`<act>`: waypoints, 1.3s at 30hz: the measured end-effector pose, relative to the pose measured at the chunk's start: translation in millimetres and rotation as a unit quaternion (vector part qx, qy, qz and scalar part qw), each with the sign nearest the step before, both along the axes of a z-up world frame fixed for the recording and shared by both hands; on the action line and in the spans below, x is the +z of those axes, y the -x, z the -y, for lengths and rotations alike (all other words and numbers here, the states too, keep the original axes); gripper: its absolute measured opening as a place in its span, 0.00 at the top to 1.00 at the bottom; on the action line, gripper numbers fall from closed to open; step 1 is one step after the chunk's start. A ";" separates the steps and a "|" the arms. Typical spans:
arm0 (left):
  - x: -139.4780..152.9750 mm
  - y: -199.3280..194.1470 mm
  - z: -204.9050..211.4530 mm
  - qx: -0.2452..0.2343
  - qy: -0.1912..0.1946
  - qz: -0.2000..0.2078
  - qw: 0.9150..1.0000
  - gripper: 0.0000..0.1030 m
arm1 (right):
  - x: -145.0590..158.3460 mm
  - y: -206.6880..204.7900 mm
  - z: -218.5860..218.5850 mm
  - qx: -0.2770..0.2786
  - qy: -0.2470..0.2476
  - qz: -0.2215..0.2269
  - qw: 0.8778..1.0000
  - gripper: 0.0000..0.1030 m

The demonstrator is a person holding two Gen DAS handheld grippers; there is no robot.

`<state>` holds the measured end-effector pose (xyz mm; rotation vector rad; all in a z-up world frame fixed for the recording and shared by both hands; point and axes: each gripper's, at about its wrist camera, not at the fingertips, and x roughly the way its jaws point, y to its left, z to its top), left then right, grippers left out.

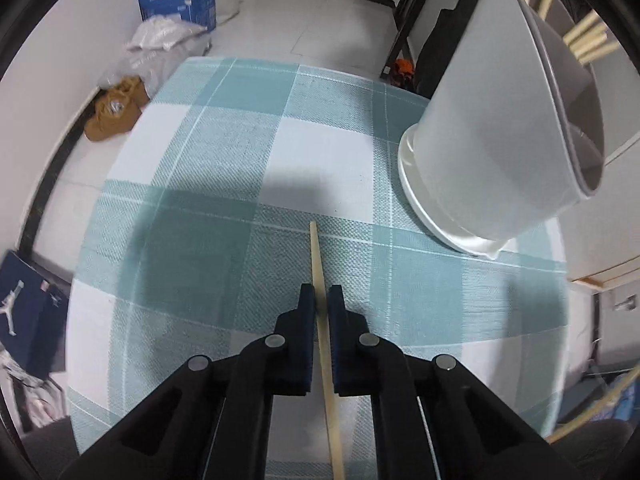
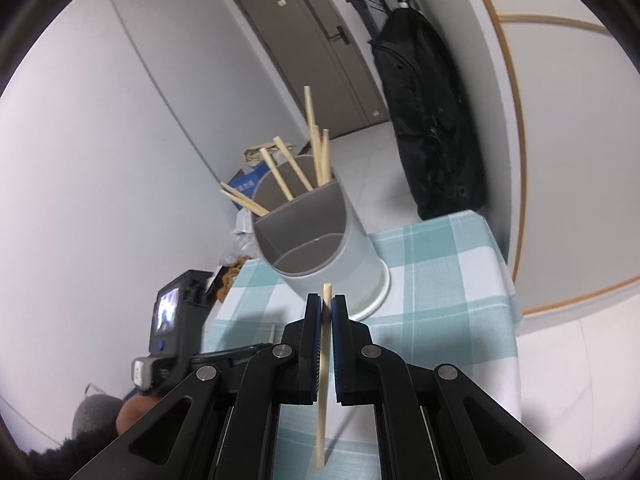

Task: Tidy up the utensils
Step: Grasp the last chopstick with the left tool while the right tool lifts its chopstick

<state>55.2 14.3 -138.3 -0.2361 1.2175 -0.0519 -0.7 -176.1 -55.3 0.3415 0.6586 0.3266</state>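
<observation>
Apparently both grippers, left (image 1: 321, 296) and right (image 2: 327, 307), clench chopsticks (image 1: 325, 344) pointing forward.

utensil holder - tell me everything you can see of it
The utensil holder is a tall, round, pale grey-white cup that looks like plastic, with a darker grey rim and inner dividers splitting it into compartments. It stands on a wider white base dish on the teal-checked tablecloth. Several light wooden chopsticks lean in its far compartment; the near compartments look empty. Neither gripper touches it.
</observation>
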 end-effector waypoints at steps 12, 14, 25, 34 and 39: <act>29.1 7.0 -1.7 -0.011 0.017 0.058 0.998 0.99 | -1.5 2.3 9.3 -0.021 -0.022 -0.006 1.000 0.96; 24.7 7.4 -1.9 -0.014 0.012 0.045 0.999 0.99 | 1.1 4.9 2.9 -0.013 -0.010 0.004 1.000 0.96; 1.7 0.0 4.3 -0.010 -0.009 -0.003 1.000 0.59 | 7.6 10.7 -5.3 -0.002 -0.001 0.022 1.000 0.96; -5.2 -3.8 20.4 -0.053 -0.112 -0.009 0.992 0.62 | 8.2 11.8 -3.5 0.001 -0.001 0.025 1.000 0.96; -4.0 -11.9 28.2 -0.080 -0.091 -0.022 0.992 0.97 | 8.6 11.6 -4.3 0.003 -0.003 0.025 1.000 0.96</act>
